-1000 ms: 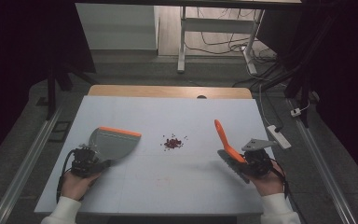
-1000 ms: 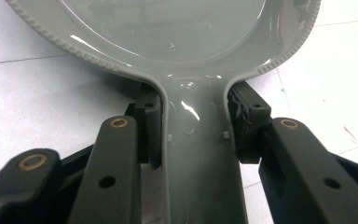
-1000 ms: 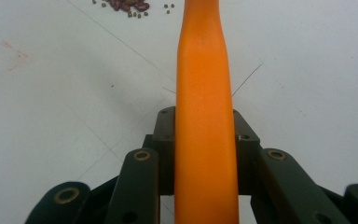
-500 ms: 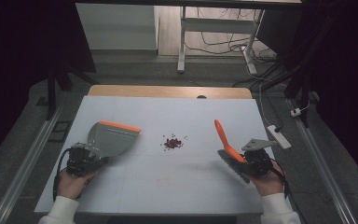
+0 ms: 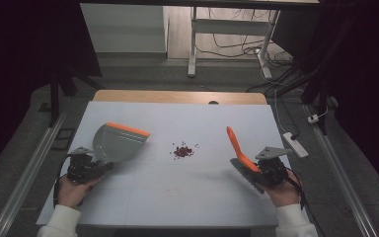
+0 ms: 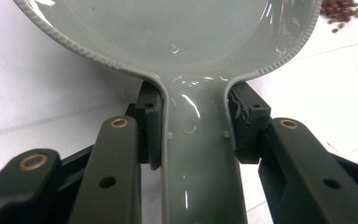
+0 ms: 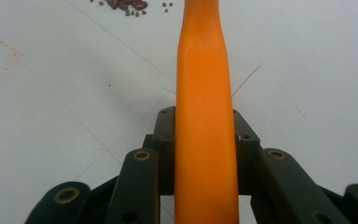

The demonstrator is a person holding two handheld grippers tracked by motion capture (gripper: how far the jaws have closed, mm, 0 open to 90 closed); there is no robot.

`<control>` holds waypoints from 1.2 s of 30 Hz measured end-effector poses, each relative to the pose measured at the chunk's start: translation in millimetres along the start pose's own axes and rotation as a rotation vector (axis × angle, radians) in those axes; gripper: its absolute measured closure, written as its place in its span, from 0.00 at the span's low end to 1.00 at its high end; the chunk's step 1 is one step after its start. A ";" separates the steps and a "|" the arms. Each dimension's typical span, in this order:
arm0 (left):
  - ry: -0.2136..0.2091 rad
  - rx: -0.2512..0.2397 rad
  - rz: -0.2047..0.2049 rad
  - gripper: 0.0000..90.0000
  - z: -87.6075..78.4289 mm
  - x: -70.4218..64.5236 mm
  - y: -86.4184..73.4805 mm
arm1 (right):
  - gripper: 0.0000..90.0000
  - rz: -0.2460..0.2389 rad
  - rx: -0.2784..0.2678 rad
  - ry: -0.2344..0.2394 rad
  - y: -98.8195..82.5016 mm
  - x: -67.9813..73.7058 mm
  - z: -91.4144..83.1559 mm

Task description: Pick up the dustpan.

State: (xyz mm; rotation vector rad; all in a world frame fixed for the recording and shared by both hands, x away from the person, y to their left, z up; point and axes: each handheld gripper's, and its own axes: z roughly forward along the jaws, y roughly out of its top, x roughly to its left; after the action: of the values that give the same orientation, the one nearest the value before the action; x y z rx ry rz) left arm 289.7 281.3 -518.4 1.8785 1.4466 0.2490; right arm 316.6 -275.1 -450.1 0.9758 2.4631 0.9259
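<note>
In the high view, a small pile of dark red beans (image 5: 183, 151) is seen lying loose near the middle of the white surface (image 5: 177, 197), so the sweeping is judged not yet begun: both tools are in hand, and the gathering is left to do. The left hand-held gripper (image 5: 85, 166) is seen well to the left of the beans with a grey dustpan (image 5: 118, 142) carried in it, and the right hand-held gripper (image 5: 271, 170) well to their right with an orange-handled brush (image 5: 241, 157). In the left gripper view, the dustpan's handle (image 6: 198, 154) is pinched between the jaws, the beans (image 6: 340, 9) lying beyond the pan's right edge. In the right gripper view, the brush handle (image 7: 204, 116) is clamped between the jaws, and the beans (image 7: 128, 5) lie ahead, slightly left of it.
</note>
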 end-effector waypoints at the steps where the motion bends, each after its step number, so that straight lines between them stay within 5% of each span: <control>1: 0.000 0.000 0.000 0.69 0.0 0.0 0.0 | 0.77 0.000 0.000 0.000 0.1 0.1 0.3; 7: -0.041 -0.033 0.071 0.69 -2.4 4.7 6.7 | 0.77 -0.004 0.001 -0.003 1.0 0.7 1.1; 19: -0.079 -0.019 0.155 0.69 -3.2 6.4 23.7 | 0.77 -0.003 0.001 -0.008 1.7 0.6 1.1; 36: -0.206 0.039 0.278 0.69 -14.8 -13.4 20.7 | 0.77 -0.017 -0.005 0.015 13.9 5.1 15.6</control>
State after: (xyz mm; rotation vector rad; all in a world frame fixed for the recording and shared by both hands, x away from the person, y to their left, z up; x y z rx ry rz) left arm 292.5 273.8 -490.7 2.0701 1.0596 0.1540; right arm 327.7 -256.8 -452.5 0.9479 2.4762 0.9372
